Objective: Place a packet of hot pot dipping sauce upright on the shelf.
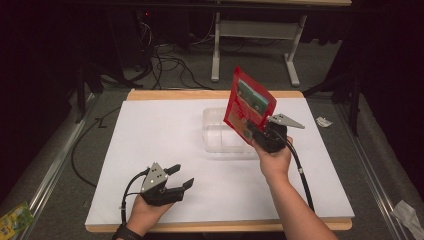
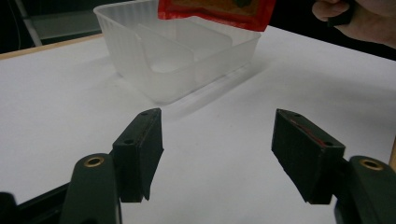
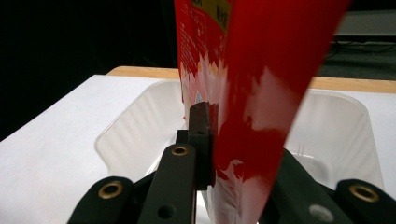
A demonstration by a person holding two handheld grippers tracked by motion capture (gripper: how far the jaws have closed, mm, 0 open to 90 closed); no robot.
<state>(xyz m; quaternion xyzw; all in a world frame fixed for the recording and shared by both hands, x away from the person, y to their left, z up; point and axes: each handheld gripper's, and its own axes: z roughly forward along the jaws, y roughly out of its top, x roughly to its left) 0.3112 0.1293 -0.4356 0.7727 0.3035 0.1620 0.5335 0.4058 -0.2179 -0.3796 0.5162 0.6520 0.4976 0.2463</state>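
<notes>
Red snack pouch [image 1: 248,106] is pinched at its lower edge by R hand-held gripper [image 1: 256,131], held upright above clear plastic container [image 1: 216,134] on white bench [image 1: 160,145]. L hand-held gripper [image 1: 181,178] is rested near front edge, jaws spread, nothing betw. them.

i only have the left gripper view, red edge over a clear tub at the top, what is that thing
Observer: A red packet, held upright above the clear tub.
Operator: held by what
Observer: The right gripper; its jaws are shut on the packet's lower edge.
Operator: is the tub near the table edge
Observer: No, it sits toward the far middle of the white board.
Operator: where's my gripper on that board
Observer: The left gripper rests at the near left, jaws open, nothing between them.
</notes>
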